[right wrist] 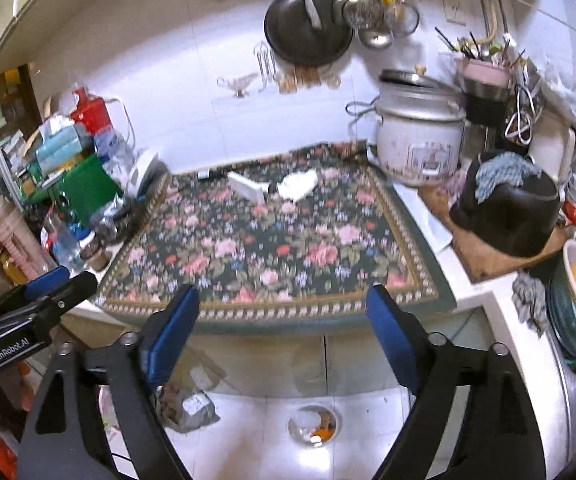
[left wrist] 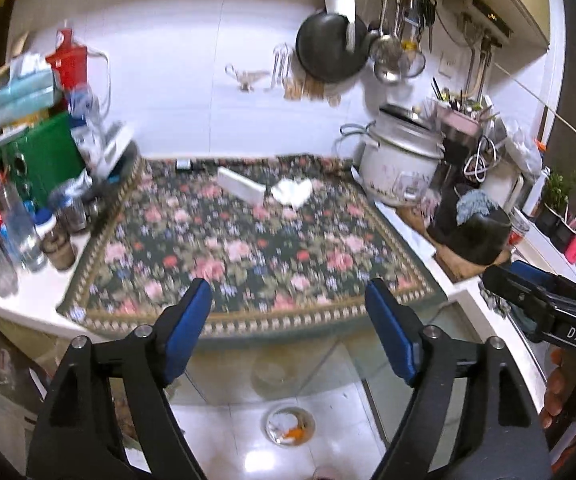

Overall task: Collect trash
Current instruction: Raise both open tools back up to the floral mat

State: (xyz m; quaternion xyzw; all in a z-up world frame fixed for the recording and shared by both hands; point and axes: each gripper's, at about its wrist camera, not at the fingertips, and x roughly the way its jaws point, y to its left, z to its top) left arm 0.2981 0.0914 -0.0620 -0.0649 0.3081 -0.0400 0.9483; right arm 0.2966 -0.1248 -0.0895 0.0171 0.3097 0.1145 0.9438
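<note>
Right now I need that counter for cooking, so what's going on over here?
A person holds a gripper in each hand over the near edge of the floral mat. The left gripper and right gripper are both open and empty. Two pieces of trash remain at the mat's far side: a crumpled white tissue and a small white box beside it. On the floor below sits a bowl with scraps in it.
</note>
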